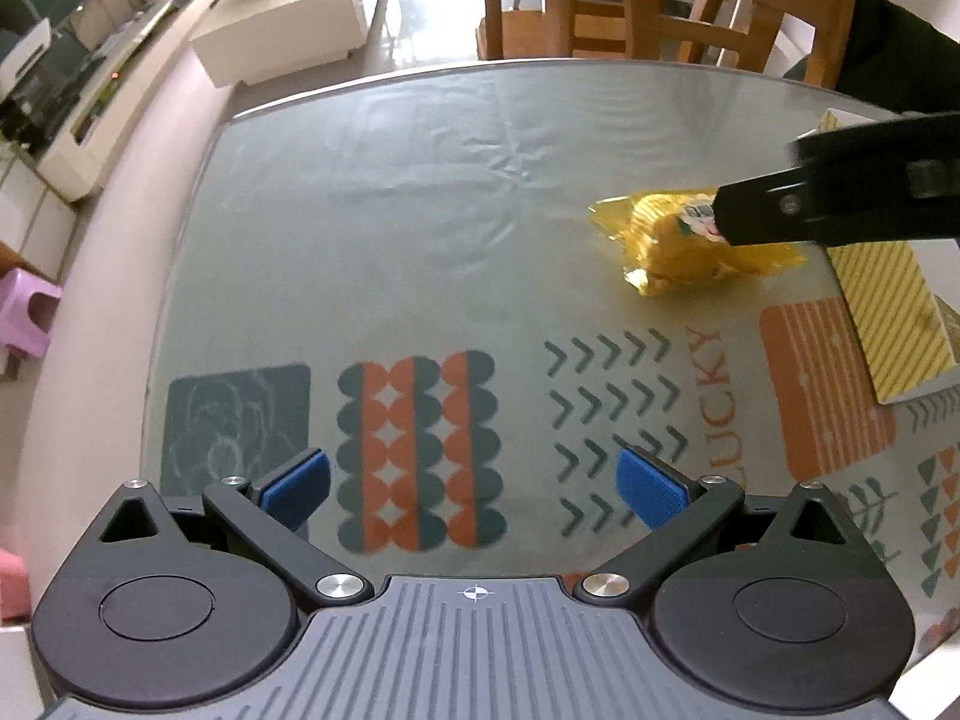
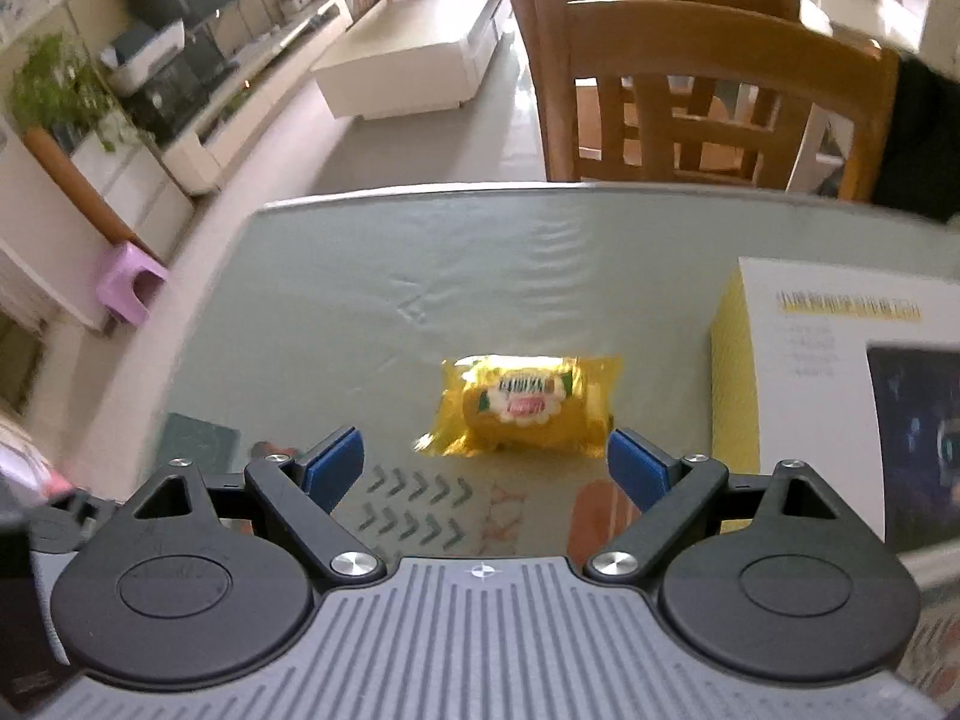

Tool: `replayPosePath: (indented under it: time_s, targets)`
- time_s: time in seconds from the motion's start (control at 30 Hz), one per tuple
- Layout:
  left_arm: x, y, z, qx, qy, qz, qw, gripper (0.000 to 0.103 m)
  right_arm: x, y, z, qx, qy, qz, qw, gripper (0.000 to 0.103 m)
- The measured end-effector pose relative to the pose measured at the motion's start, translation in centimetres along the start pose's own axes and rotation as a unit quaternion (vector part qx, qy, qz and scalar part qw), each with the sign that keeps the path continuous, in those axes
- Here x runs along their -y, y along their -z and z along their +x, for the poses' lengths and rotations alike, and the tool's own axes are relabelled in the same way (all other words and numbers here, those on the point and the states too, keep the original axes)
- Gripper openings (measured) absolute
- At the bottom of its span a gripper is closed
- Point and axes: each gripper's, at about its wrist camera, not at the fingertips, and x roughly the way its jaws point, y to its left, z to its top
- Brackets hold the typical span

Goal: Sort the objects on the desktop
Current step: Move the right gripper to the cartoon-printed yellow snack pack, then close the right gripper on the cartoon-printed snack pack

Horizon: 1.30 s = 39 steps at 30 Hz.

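Note:
A yellow snack packet [image 2: 528, 407] with a red and white label lies on the table. It also shows in the left wrist view [image 1: 678, 243], partly behind the right gripper's black finger. My right gripper [image 2: 485, 468] is open, its blue pads just short of the packet, one on each side. My left gripper [image 1: 474, 487] is open and empty over the patterned part of the tablecloth, well left of and nearer than the packet. A yellow and white box [image 2: 804, 360] lies right of the packet; its striped side shows in the left wrist view [image 1: 888, 318].
The table [image 1: 372, 180] has a grey-green cloth under glass, with printed patterns near me. Wooden chairs [image 2: 708, 96] stand at the far edge. A purple stool [image 2: 129, 288] and a white low table [image 2: 408, 72] stand on the floor to the left.

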Motion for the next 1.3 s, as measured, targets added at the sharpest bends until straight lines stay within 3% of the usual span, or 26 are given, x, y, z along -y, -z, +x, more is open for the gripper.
replayPosePath:
  time_s: [0.23, 0.6, 0.8, 1.2, 1.3]
  targets:
    - [-1.6, -1.2, 1.7, -0.003, 0.002, 0.014, 0.9999, 0.103, -0.5, -2.0, 3.8, -0.026, 0.035, -0.013, 0.999, 0.103]
    - [-4.0, -2.9, 3.0, -0.013, 0.027, -0.007, 0.9995, 0.103, -1.0, -2.0, 8.4, -0.056, 0.065, -0.045, 0.995, 0.103]
    - [-4.2, -3.4, 3.4, -0.016, 0.042, -0.001, 0.999, 0.103, -1.2, -1.1, 8.3, -0.051, 0.067, -0.052, 0.995, 0.103]
    - [-3.9, -3.3, 3.5, -0.025, 0.038, -0.007, 0.9989, 0.103, -1.6, 0.7, 7.9, -0.038, 0.071, -0.065, 0.995, 0.103]
    - [-3.8, -3.2, 3.2, -0.023, 0.036, -0.006, 0.9991, 0.103, -1.7, 1.1, 7.8, -0.035, 0.072, -0.068, 0.994, 0.09]
